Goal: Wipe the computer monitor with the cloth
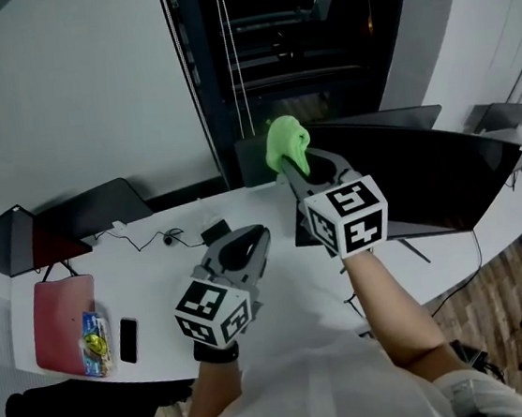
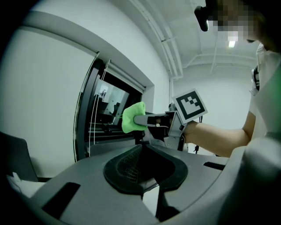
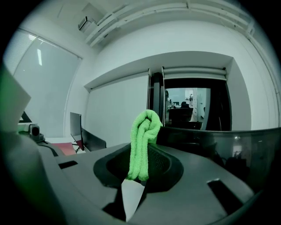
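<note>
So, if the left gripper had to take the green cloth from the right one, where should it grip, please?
Probably grip the bunched end of the green cloth that sticks out beyond the right gripper, whose jaws are shut on its other end. Come in from the left gripper side, across those jaws: that end is thick and free.

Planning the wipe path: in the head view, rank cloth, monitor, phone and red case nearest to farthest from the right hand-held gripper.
1. Cloth, clamped in the right hand-held gripper.
2. Monitor, just ahead, to its right.
3. Phone, far left on the desk.
4. Red case, left of the phone.
</note>
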Demonstrator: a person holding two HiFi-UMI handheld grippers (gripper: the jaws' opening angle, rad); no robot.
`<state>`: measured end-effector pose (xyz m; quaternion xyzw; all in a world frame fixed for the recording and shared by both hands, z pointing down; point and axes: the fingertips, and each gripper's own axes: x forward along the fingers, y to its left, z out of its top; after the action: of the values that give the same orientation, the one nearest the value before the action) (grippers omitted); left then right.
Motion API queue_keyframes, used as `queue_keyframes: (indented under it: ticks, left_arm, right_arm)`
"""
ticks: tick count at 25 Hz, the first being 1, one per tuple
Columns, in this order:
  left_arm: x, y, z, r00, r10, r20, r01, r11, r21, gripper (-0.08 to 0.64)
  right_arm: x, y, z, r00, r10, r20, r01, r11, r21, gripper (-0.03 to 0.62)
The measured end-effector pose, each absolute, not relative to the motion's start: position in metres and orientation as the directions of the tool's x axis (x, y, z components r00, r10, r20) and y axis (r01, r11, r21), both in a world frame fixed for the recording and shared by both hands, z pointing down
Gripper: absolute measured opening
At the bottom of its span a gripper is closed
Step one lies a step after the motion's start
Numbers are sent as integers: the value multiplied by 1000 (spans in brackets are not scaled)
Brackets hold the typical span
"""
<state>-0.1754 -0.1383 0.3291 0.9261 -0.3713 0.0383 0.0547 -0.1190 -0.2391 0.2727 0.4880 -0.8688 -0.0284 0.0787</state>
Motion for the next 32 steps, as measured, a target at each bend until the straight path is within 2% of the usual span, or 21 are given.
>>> queue_keyframes:
  ticks: [32]
  left_arm:
    - [-174,-140,350,722,-677,145,-691,-715,101,36]
  right_arm:
    - [-119,-224,367,-518,-810,276,-823,560,100,69]
